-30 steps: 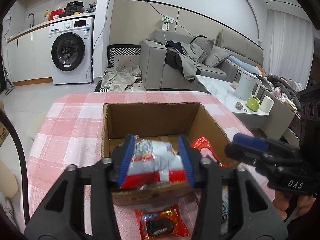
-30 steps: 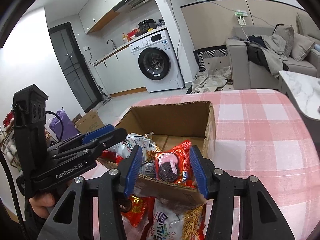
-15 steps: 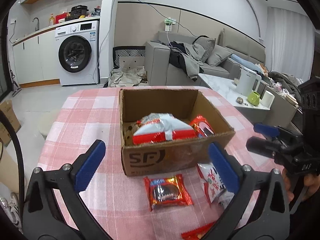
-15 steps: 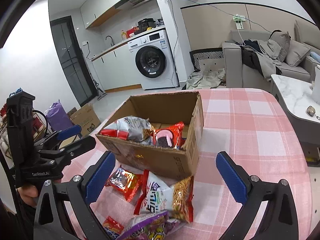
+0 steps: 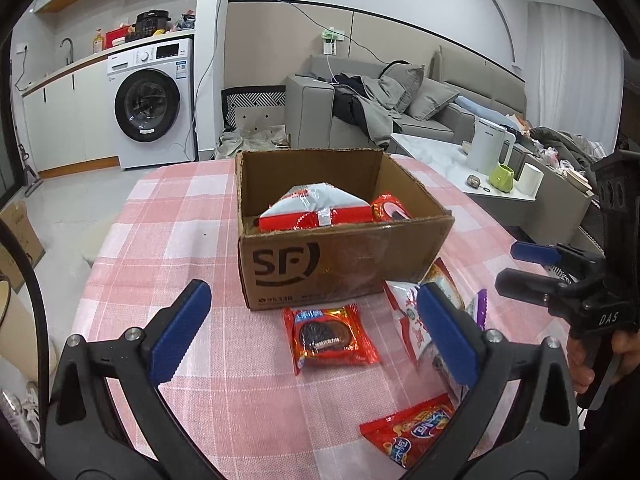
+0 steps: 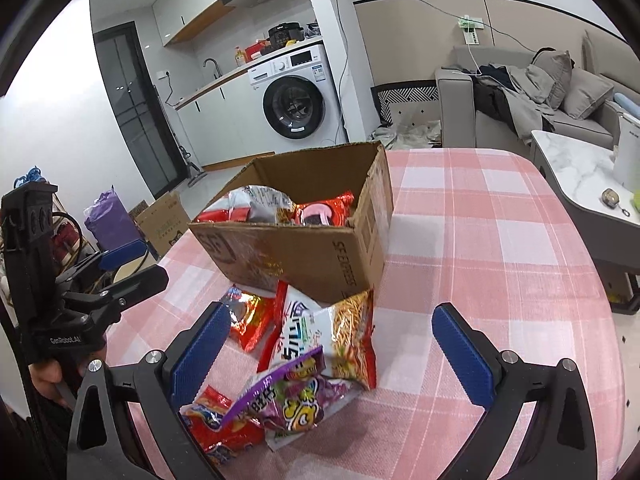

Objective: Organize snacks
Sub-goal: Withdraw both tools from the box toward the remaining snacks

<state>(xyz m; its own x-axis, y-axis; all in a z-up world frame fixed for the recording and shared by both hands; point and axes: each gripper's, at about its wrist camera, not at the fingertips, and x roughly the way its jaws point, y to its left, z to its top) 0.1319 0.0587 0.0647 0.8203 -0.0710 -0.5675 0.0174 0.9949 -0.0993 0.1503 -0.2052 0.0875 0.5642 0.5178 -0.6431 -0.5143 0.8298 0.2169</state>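
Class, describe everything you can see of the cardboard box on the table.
The cardboard box is plain brown corrugated card, open-topped, with a black SF logo on its near wall and glossy tape. It stands upright on the pink checked tablecloth. Inside lie a white-and-red bag and a red cookie packet. A noodle snack bag lies against its front corner.

Box (image 5: 344, 264) top open; packets (image 6: 320, 344) crowd front.
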